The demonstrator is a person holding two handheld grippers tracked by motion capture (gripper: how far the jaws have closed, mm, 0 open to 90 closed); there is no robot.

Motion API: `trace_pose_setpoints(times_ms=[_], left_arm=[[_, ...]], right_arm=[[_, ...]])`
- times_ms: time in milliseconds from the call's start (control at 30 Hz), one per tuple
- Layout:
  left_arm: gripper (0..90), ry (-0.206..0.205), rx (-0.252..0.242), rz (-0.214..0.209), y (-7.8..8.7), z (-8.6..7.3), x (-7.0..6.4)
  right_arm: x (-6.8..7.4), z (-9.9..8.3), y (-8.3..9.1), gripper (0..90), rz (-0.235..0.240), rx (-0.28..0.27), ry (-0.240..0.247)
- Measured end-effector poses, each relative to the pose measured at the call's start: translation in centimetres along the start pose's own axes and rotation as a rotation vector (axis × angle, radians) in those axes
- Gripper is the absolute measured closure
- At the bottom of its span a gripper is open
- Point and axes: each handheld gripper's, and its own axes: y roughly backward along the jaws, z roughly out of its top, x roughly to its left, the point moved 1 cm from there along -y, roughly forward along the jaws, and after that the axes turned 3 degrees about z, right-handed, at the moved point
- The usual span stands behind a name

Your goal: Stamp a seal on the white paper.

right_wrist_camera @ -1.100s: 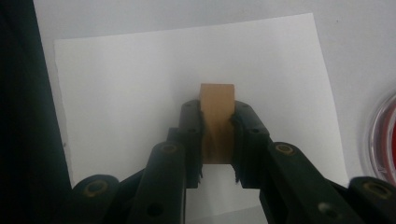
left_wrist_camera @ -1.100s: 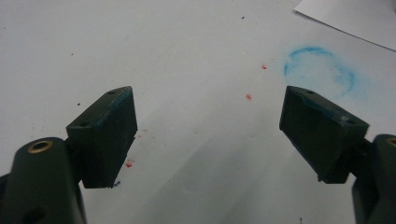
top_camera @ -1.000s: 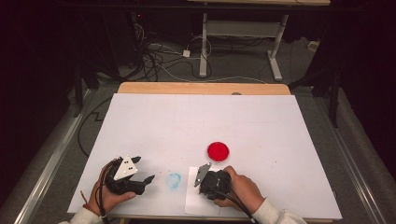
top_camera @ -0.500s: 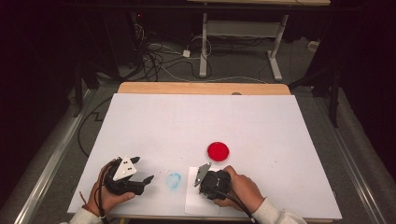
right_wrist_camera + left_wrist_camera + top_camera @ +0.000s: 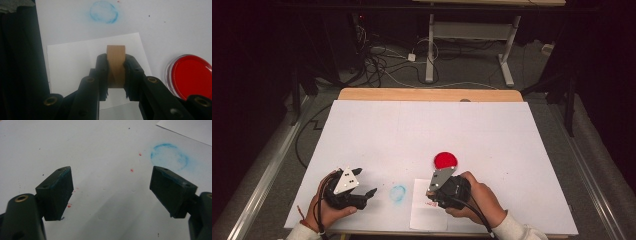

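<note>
My right gripper [image 5: 115, 62] is shut on a small tan wooden block [image 5: 115, 56], held upright over a white paper sheet [image 5: 72, 65]. In the high view this gripper [image 5: 428, 196] sits on the sheet [image 5: 424, 217] near the table's front edge, where a faint red mark shows on the paper. A round red ink pad [image 5: 191, 75] lies just beside it, behind the hand in the high view [image 5: 445, 160]. My left gripper [image 5: 111, 187] stands open and empty, low over the white table, front left [image 5: 366, 182].
A smudged blue ring [image 5: 397, 193] is printed on the white tabletop [image 5: 422, 135] between the two grippers, also seen in the gripper views [image 5: 169, 157] [image 5: 103, 12]. Small red specks [image 5: 131, 170] dot the surface. Cables and desk legs lie on the floor beyond.
</note>
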Motion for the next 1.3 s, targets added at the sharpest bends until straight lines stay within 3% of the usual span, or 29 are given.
trace_pose_setpoints(times_ms=[600,967,1300], left_arm=[[18.4,-0.005,0.0,-0.003,0.0,0.0,0.0],[18.4,-0.005,0.0,-0.005,0.0,0.0,0.0],[18.4,-0.011,0.004,-0.005,-0.1,0.0,0.0]], right_arm=[[-0.7,-0.5,1.7,76.0,-0.039,-0.045,-0.026],[-1.8,-1.2,2.6,76.0,-0.072,-0.075,-0.049],[-3.2,-2.0,3.2,75.9,-0.112,-0.07,-0.079]])
